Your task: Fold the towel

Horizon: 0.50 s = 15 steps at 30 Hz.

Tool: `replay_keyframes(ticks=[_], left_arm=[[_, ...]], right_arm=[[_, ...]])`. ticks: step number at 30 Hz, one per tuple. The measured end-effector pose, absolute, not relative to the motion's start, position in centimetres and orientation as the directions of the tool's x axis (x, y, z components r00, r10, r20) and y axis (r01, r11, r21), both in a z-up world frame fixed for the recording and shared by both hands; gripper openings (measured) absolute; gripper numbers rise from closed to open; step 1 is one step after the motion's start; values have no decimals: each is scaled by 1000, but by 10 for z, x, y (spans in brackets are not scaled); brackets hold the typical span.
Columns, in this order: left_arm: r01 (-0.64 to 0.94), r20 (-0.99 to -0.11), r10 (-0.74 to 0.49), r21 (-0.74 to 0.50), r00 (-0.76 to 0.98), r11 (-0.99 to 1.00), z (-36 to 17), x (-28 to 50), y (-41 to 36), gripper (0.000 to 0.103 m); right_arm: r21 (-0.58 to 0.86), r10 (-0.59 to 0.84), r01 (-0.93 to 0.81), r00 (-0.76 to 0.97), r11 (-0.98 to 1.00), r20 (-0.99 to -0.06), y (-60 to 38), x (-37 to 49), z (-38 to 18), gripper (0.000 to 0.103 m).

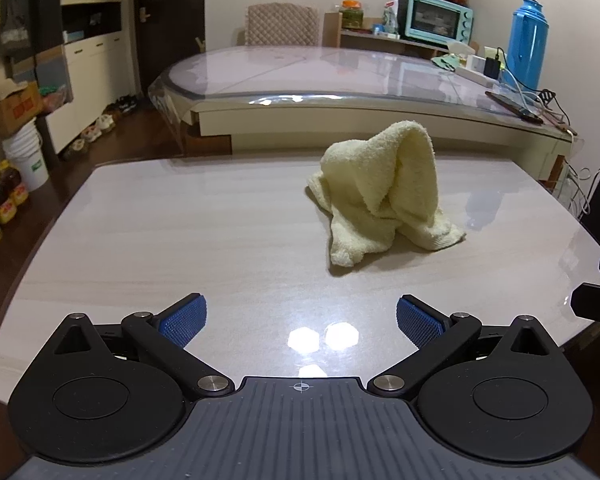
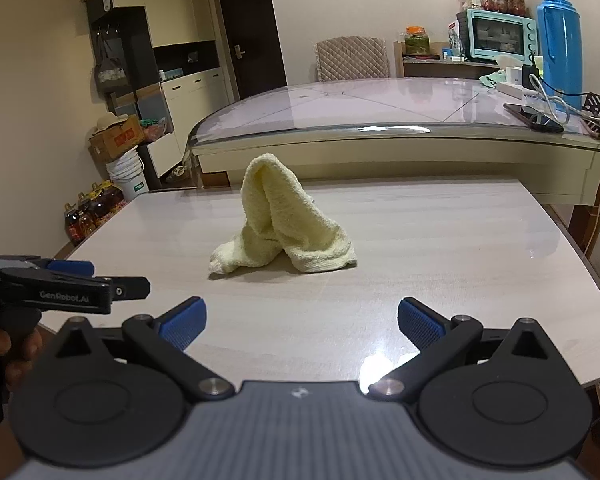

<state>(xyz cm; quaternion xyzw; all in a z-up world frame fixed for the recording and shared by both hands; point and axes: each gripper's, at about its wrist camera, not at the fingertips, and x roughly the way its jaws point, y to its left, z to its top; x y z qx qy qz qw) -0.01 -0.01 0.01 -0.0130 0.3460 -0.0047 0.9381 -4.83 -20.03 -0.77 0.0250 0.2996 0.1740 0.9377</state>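
Note:
A pale yellow towel lies crumpled in a peaked heap on the light wooden table, ahead and slightly right in the left wrist view. In the right wrist view the towel stands ahead, slightly left of centre. My left gripper is open, well short of the towel, nothing between its blue pads. My right gripper is open too, also short of the towel. The left gripper shows at the left edge of the right wrist view, held by a hand.
Beyond the table stands a larger glass-topped table with a blue thermos, cables, a phone and a teal oven. A chair stands behind it. Boxes, a bucket and bottles sit on the floor at left.

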Motion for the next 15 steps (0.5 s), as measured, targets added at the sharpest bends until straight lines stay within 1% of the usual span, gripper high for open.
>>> replay_keyframes(ticks=[9,15], left_arm=[[-1,-636,0,-2,772,1000,4,-4,-5,103],[3,-645,-12,-14,764,1000,2,-2,0,103]], right_arm=[[157,356,-325,753,933,-553,-203,-53,-8,103],[166,362,-326,749,931,-555,-216,-61,-5,103]])
